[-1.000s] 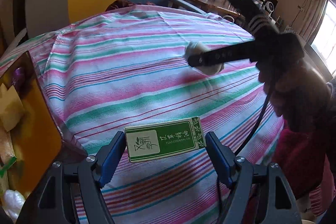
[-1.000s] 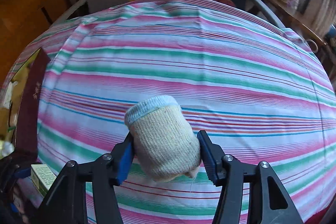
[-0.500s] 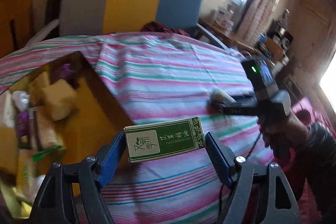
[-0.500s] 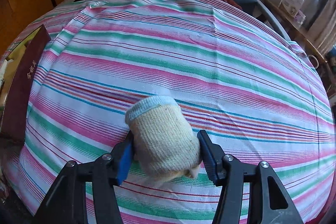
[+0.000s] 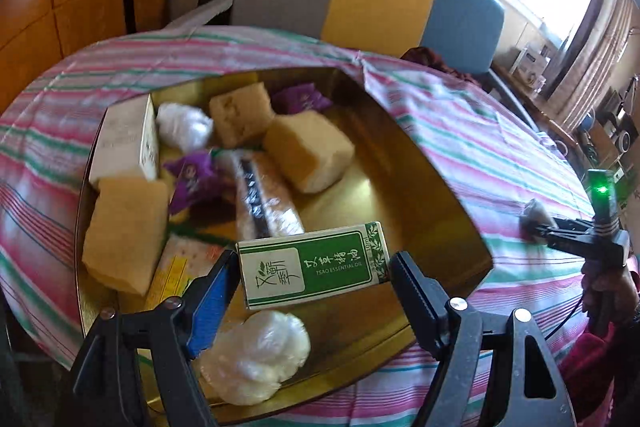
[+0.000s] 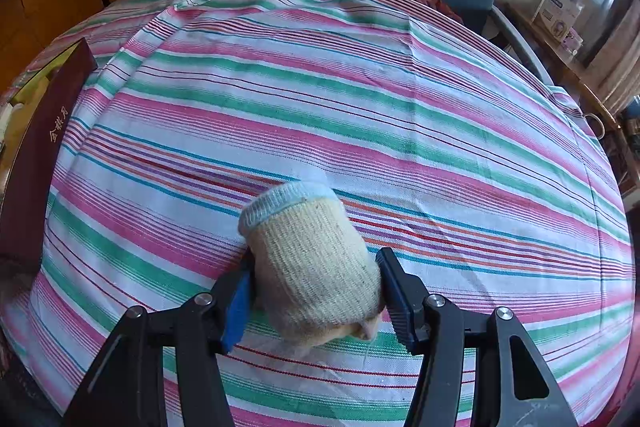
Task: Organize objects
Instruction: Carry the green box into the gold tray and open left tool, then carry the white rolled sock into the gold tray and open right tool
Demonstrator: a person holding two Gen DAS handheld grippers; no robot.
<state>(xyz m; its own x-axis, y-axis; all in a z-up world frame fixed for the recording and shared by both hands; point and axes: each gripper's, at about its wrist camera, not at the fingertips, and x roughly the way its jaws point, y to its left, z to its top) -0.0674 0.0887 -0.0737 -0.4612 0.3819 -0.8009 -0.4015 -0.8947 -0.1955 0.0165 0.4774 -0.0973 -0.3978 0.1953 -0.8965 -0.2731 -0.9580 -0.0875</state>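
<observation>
Lettering on the green-and-white box [image 5: 312,269] in my left tongs [image 5: 314,279] reads "TSAO ESSENTIAL OIL" beside Chinese characters; I pinch it by its ends above the gold tin [image 5: 440,183], which holds sponge-like blocks, purple wrappers and clear plastic bundles (their print too blurred to read). My right tongs [image 6: 314,293] squeeze a rolled knit glove [image 6: 310,263] resting on the striped tablecloth [image 6: 360,99]; its lower end is hidden. The tin's maroon outer wall [image 6: 36,163], cut off at the left edge, carries gold Chinese characters.
</observation>
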